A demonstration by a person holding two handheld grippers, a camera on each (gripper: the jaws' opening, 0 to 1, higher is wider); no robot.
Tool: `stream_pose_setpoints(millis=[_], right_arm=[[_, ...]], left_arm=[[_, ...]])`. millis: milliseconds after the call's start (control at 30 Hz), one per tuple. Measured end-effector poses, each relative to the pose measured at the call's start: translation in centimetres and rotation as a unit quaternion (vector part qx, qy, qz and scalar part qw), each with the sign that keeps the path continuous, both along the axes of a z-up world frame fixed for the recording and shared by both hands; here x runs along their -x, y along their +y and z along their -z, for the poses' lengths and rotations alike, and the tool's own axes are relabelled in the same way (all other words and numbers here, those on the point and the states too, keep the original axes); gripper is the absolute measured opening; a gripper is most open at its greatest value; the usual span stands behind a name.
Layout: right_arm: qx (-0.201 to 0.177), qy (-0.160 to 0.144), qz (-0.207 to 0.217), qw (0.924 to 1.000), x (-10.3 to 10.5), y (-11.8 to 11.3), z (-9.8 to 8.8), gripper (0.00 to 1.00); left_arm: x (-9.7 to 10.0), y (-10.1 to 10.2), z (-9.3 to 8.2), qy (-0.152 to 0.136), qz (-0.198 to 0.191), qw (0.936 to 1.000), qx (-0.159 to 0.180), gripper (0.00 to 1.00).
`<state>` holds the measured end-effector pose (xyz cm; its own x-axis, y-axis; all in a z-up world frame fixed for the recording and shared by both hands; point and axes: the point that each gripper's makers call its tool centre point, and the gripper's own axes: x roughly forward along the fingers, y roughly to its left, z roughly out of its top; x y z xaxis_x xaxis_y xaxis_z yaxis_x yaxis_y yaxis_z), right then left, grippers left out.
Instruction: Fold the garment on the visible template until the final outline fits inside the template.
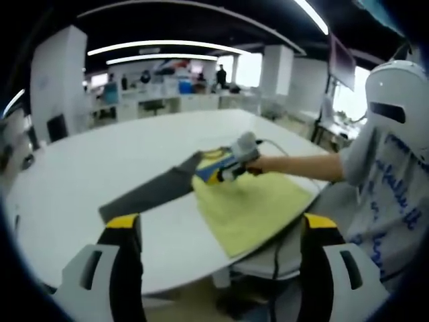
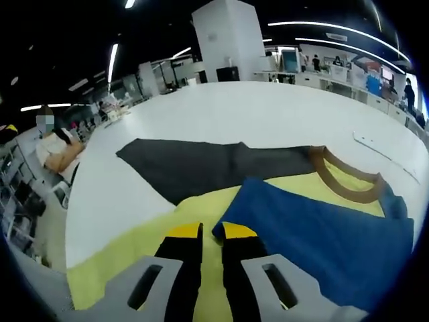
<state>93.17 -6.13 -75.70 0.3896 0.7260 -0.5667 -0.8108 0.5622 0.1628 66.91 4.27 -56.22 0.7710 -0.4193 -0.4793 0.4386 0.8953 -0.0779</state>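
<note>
1. The white tabletop [image 1: 120,154] carries a dark grey template [image 1: 151,191], with the yellow garment [image 1: 251,208] lying partly over its near end and spreading toward the tabletop's edge by the seated person [image 1: 395,188]. Risk, judged: with this much cloth off the template on the person's side, a fold pulled that way could slide the garment over the rim and out of the workspace.

2. In the right gripper view the garment [image 2: 134,235] shows a blue panel [image 2: 322,235] and a brown collar [image 2: 348,178] beside the template [image 2: 201,168]. The blue panel seems to be a layer turned over the yellow. Risk, judged: a drag rather than a lift could bunch the lower layer and leave an outline wider than the template.

3. The right gripper [image 2: 211,231] has its jaws drawn nearly together at the blue panel's edge; whether cloth is actually pinched I cannot tell. In the left gripper view it [image 1: 231,164] sits at the garment's collar end, beside the template. Risk, judged: a thin bite may slip mid-fold.

4. The left gripper [image 1: 221,231] hangs off the tabletop, jaws wide apart, holding nothing, well away from the garment. Risk, judged: with no second anchor the cloth may skew off the template.
</note>
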Motion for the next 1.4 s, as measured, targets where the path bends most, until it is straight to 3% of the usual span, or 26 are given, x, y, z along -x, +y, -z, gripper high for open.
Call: stream_pose_setpoints(millis=[467,700,900,1067,1233,1400], right_arm=[[-0.018,-0.024,0.031,0.9991,-0.3,-2.9,-3.2,0.3],[-0.033,-0.05,0.053,0.9968,-0.2,-4.5,-5.3,0.42],[-0.014,-0.057,0.043,0.9973,0.8,-5.3,-5.7,0.67],[-0.003,-0.074,0.042,0.9964,1.2,-6.4,-6.2,0.72],[-0.017,-0.071,0.031,0.9969,1.9,-6.6,-7.1,0.9],[-0.022,-0.079,0.037,0.996,2.0,-7.0,-8.0,0.92]], left_arm=[[0.3,-0.7,-0.7,-0.013,0.007,0.9999,-0.003,0.95],[0.4,-1.1,-1.0,-0.019,0.012,0.9997,-0.008,0.95],[0.7,-1.2,-1.0,-0.021,0.01,0.9997,-0.009,0.94],[0.9,-1.6,-0.9,-0.023,0.015,0.9996,-0.008,0.94],[1.1,-1.6,-1.0,-0.028,0.013,0.9995,-0.006,0.94],[1.3,-1.7,-1.1,-0.031,0.013,0.9994,-0.005,0.94]])
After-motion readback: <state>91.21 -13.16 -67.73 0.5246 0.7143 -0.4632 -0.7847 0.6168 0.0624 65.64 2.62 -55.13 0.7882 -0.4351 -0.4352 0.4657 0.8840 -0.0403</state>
